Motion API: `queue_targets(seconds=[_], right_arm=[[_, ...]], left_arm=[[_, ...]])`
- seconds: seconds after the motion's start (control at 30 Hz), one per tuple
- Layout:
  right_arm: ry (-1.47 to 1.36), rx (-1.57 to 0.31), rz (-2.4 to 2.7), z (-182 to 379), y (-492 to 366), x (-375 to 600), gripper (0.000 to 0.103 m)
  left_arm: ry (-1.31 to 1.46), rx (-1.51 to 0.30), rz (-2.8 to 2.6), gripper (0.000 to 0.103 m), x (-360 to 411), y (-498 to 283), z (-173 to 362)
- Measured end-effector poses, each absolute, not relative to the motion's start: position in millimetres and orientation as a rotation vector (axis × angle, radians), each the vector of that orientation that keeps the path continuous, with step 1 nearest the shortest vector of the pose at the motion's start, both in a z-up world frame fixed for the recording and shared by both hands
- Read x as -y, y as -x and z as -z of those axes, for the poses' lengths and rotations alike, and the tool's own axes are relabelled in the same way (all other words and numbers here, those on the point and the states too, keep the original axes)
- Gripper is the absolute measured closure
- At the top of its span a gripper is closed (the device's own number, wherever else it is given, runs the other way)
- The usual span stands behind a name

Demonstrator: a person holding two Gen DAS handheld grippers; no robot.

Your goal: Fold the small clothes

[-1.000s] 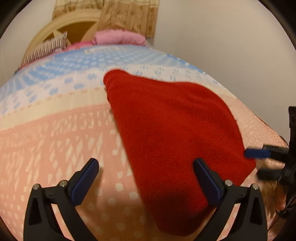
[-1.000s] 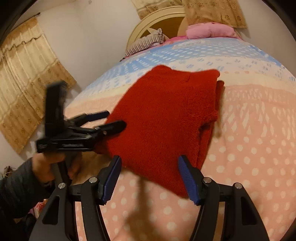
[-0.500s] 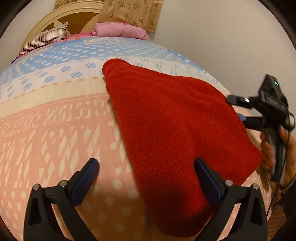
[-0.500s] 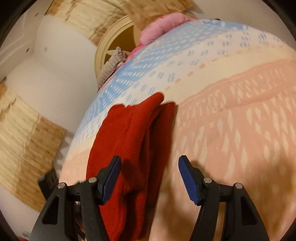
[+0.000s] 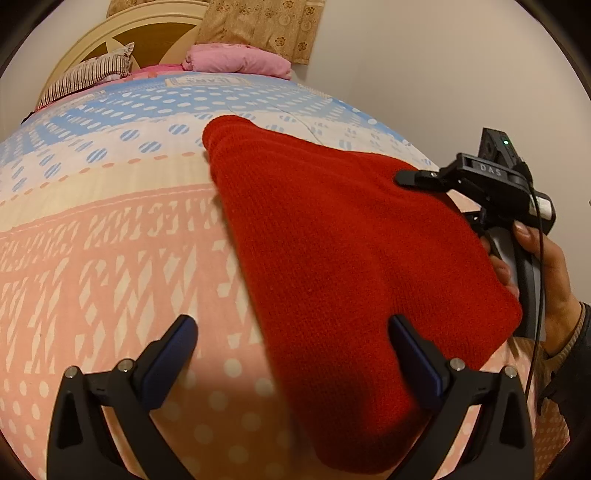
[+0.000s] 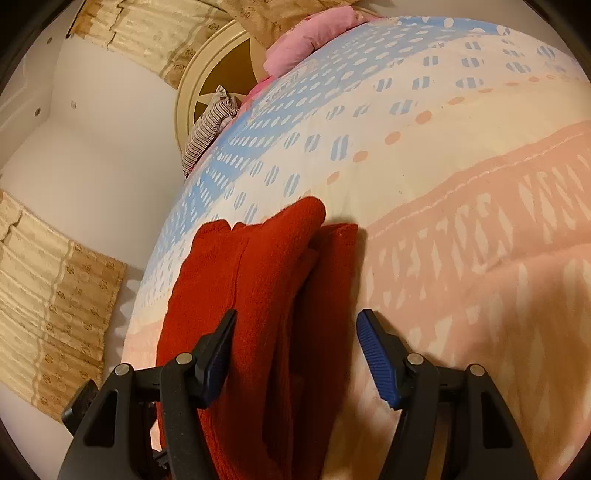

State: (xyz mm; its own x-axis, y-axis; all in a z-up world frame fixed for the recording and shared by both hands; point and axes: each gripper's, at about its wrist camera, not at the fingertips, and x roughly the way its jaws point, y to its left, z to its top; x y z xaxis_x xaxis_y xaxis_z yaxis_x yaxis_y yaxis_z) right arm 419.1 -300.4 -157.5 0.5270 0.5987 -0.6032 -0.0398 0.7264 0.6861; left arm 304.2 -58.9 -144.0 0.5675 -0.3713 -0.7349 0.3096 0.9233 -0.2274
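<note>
a bed [image 5: 110,229] is seen to fill most of both views, covered by a quilt printed in bands: pale blue with white dots toward the head, cream in the middle, salmon pink with white marks and dots nearest the cameras. at the far left of the head end a striped pillow [image 5: 88,79] is laid against a cream, rounded headboard [image 5: 122,27], and a pink pillow [image 5: 240,62] is set just to its right. patterned beige curtains [image 5: 266,26] are hung behind the headboard, and more of them are seen along the left wall in the right wrist view. plain white walls are shown elsewhere.

the left hand-held gripper [image 5: 291,354] is held released above the pink band, its blue pads apart; the near edge of a folded red knitted garment [image 5: 332,240] is seen behind its right pad. the garment is laid flat on the bed, right of centre, across the cream and pink bands. at its right edge the right hand-held gripper [image 6: 295,350] is held in a hand [image 5: 535,266], jaws apart and clenched on nothing, with the stacked red folds lying between and behind its pads.
</note>
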Motion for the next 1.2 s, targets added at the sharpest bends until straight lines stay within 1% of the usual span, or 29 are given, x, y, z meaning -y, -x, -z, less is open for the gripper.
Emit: queue_targets(seconds=[0.23, 0.3, 0.4, 0.53, 0.57, 0.63, 0.7, 0.77, 0.8, 0.83, 0.9, 0.97, 1.2], right_arm=[[-0.68, -0.941, -0.453, 160, -423, 298, 0.038], [-0.663, -0.949, -0.469, 162, -425, 292, 0.048], [-0.669, -0.949, -0.479, 164, -427, 292, 0.052], [-0.749, -0.953, -0.505, 170, -431, 300, 0.055], [-0.763, -0.948, -0.51, 171, -430, 302, 0.056], [-0.756, -0.937, -0.518, 172, -428, 301, 0.058], [-0.735, -0.94, -0.53, 172, -427, 297, 0.063], [-0.727, -0.943, -0.546, 173, -427, 295, 0.069], [-0.72, -0.936, -0.553, 172, -426, 294, 0.07], [-0.713, -0.929, -0.559, 171, -425, 293, 0.07], [-0.71, -0.923, -0.564, 171, -424, 292, 0.071], [-0.716, -0.925, -0.559, 172, -424, 292, 0.071], [-0.687, -0.913, -0.54, 170, -422, 288, 0.071]], left_arm=[[0.082, -0.882, 0.413, 0.0, 59, -305, 144], [0.083, -0.882, 0.418, 0.0, 59, -305, 144], [0.096, -0.883, 0.442, 0.0, 59, -306, 144], [0.134, -0.88, 0.486, 0.001, 58, -306, 143], [0.149, -0.877, 0.501, 0.004, 57, -306, 143], [0.145, -0.878, 0.513, 0.005, 59, -306, 143], [0.136, -0.88, 0.529, 0.011, 62, -305, 143], [0.145, -0.882, 0.554, 0.023, 64, -304, 143], [0.146, -0.882, 0.557, 0.024, 64, -304, 142], [0.146, -0.883, 0.558, 0.028, 65, -304, 141], [0.148, -0.89, 0.547, 0.03, 66, -303, 141], [0.161, -0.899, 0.537, 0.035, 67, -303, 140], [0.162, -0.903, 0.512, 0.045, 67, -296, 136]])
